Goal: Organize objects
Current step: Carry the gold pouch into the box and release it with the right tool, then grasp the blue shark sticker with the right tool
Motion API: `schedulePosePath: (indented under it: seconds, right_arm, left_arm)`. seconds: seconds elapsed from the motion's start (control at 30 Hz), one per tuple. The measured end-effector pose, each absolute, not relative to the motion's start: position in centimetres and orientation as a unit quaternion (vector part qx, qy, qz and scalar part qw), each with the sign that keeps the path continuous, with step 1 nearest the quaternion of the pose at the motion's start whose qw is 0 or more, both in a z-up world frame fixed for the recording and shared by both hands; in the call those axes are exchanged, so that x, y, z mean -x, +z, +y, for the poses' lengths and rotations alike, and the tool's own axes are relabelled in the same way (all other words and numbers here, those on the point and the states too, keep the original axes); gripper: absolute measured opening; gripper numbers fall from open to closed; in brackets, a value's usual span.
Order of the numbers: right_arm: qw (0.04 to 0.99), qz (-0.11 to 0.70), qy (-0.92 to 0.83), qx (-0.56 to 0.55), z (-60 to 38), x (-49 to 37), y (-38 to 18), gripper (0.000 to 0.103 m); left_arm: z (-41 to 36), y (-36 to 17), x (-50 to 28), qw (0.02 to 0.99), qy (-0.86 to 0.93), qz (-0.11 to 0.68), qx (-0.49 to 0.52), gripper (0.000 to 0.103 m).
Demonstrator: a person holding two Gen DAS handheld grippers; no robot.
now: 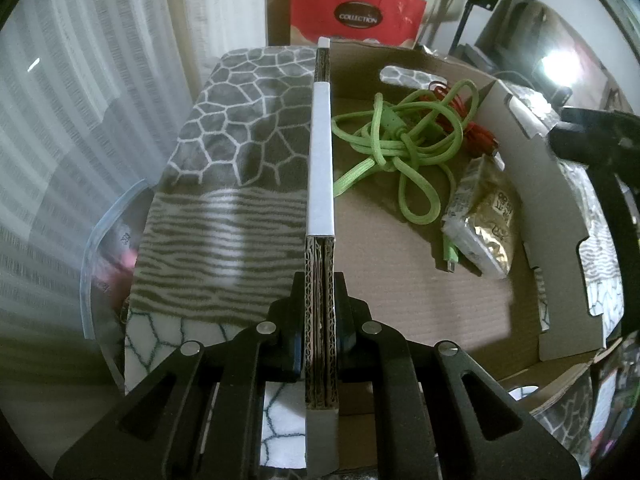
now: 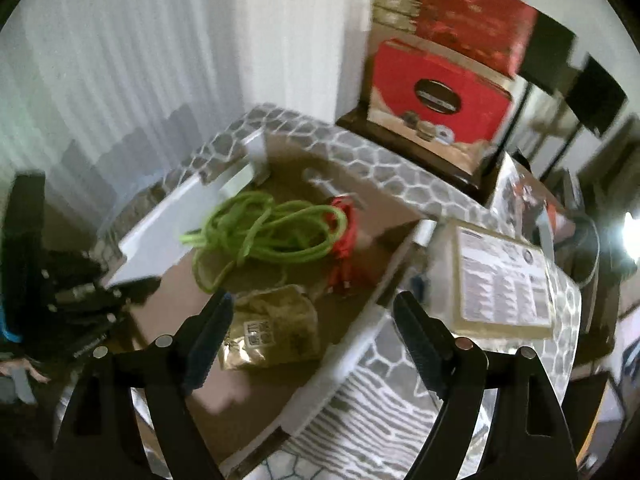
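Green cable (image 1: 394,148) tangled with red cable (image 1: 472,124) inside cardboard box (image 1: 440,312), gold packet (image 1: 482,224) just beside them, left gripper (image 1: 320,344) clamped on box wall (image 1: 320,160), right gripper (image 2: 316,340) spread wide, holding nothing, patterned blanket (image 1: 240,140) underneath

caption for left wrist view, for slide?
Left claw clamps the cardboard box wall; green cable and gold packet lie inside.
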State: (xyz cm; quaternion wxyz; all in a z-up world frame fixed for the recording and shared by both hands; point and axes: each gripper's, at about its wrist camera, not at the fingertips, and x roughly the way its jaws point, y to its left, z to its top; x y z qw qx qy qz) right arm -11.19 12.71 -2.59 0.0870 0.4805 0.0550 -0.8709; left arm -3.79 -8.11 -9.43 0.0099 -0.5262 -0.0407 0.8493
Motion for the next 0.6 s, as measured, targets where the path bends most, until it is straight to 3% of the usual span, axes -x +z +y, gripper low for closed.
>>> schedulePosePath:
  seconds: [0.13,0.33,0.6]
  right_arm:
    - [0.072,-0.005,-0.875,-0.478,15.8,10.6,-1.3,0.083]
    - [0.016,-0.029,-0.880,-0.474,20.8,8.8,-0.1,0.083]
    - [-0.078,-0.075,-0.864,-0.491,28.9,7.2,-2.4,0.083]
  left_arm:
    - [-8.1,-9.4,3.8,0.009,0.849,-0.041,0.526,0.010]
    - [-8.1,-9.4,3.8,0.009,0.849,-0.041,0.526,0.010]
    - [-8.1,-9.5,3.8,0.008,0.849,-0.039,0.527,0.010]
